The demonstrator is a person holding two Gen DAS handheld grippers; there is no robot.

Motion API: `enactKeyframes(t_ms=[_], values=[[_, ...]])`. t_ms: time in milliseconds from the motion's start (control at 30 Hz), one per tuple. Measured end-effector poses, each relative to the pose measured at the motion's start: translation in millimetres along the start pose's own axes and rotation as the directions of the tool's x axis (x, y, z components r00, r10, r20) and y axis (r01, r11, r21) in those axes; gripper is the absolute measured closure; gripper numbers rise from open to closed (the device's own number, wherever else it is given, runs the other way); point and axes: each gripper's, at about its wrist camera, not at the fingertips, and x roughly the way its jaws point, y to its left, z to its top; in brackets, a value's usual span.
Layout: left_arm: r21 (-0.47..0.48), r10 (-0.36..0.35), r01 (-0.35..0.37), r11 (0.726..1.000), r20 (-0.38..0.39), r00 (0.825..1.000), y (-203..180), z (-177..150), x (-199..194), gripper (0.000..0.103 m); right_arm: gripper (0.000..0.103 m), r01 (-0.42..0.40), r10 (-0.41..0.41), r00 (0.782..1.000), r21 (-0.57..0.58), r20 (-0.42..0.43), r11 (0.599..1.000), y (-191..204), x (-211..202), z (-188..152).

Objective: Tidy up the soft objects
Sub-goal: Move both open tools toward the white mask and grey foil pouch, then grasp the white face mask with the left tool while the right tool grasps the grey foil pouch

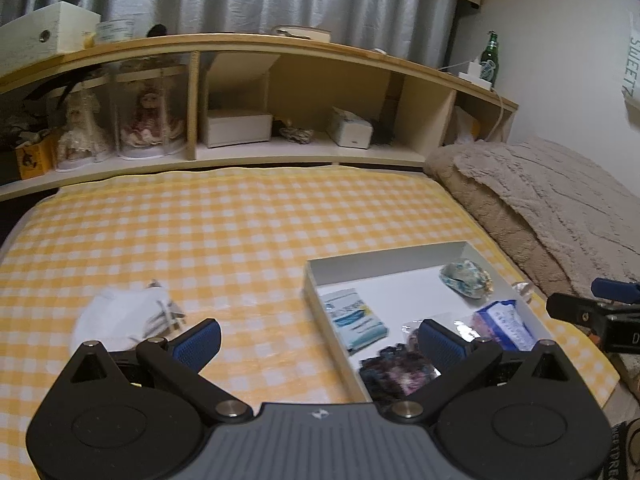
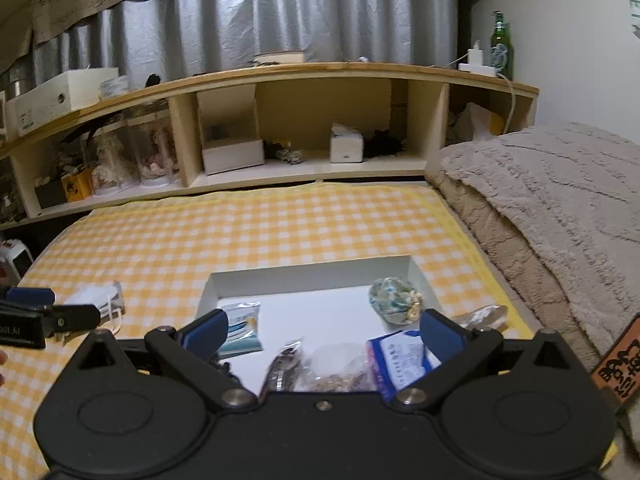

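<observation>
Yellow-and-white checked cloth (image 1: 240, 232) lies flat and smooth over the bed, woven in small even squares. On its right half sits a shallow white tray (image 2: 312, 272) with thin, straight cardboard-like walls and a matte floor. Inside it, at the far right, rests a rounded, crinkly blue-green bundle (image 2: 394, 300). At the near left lies a flat, glossy tissue packet (image 2: 242, 326) printed in pale blue. Near the front are a blue-and-white plastic pack (image 2: 400, 364), a clear wrinkled bag of brownish bits (image 2: 336, 372), and a dark, floral soft pouch (image 1: 396, 372).

Outside the tray, on the cloth to the left, a crumpled white face mask (image 1: 120, 316) with thin ear loops lies loose.

Both tongs stand released. The left gripper (image 1: 320, 338) hangs over the tray's near left wall, ribbed blue pads spread wide with nothing between them. The right gripper (image 2: 324, 334) hovers over the tray's near part, equally wide and empty.

Along the right runs a thick, plush beige blanket (image 2: 540, 200) with a carved, tufted surface. At the far side stands a pale wooden shelf (image 1: 280, 80) with boxy compartments, a green glass bottle (image 2: 502, 46) on top, and pleated silvery curtains (image 2: 280, 16) behind.
</observation>
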Motion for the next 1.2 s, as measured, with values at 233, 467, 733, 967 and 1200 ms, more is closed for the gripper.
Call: enactKeyframes(t_ms=[233,467,733,967,1200], values=[[-0.009,0.041,-0.041,0.999,0.015,0.999,38,-1,-10,0.000,0.000,-0.046,0.046,0.999,-0.009,0.003,0.999,32,10,-1],[-0.037,0.106,-0.105,0.994,0.024,0.994,89,5,-14,0.000,0.000,-0.115,0.115,0.993,-0.057,-0.007,0.992,76,30,-2],[-0.126,0.185,-0.185,0.975,-0.015,0.983,154,9,18,0.000,0.000,-0.256,0.256,0.967,-0.060,-0.009,0.965,117,64,-2],[-0.011,0.239,-0.241,0.971,-0.078,0.968,179,2,65,0.000,0.000,-0.293,0.292,0.956,-0.046,-0.018,0.955,143,100,-5],[0.004,0.273,-0.273,0.962,-0.090,0.958,204,-3,100,0.000,0.000,-0.305,0.303,0.952,-0.096,-0.035,0.948,171,138,-11]])
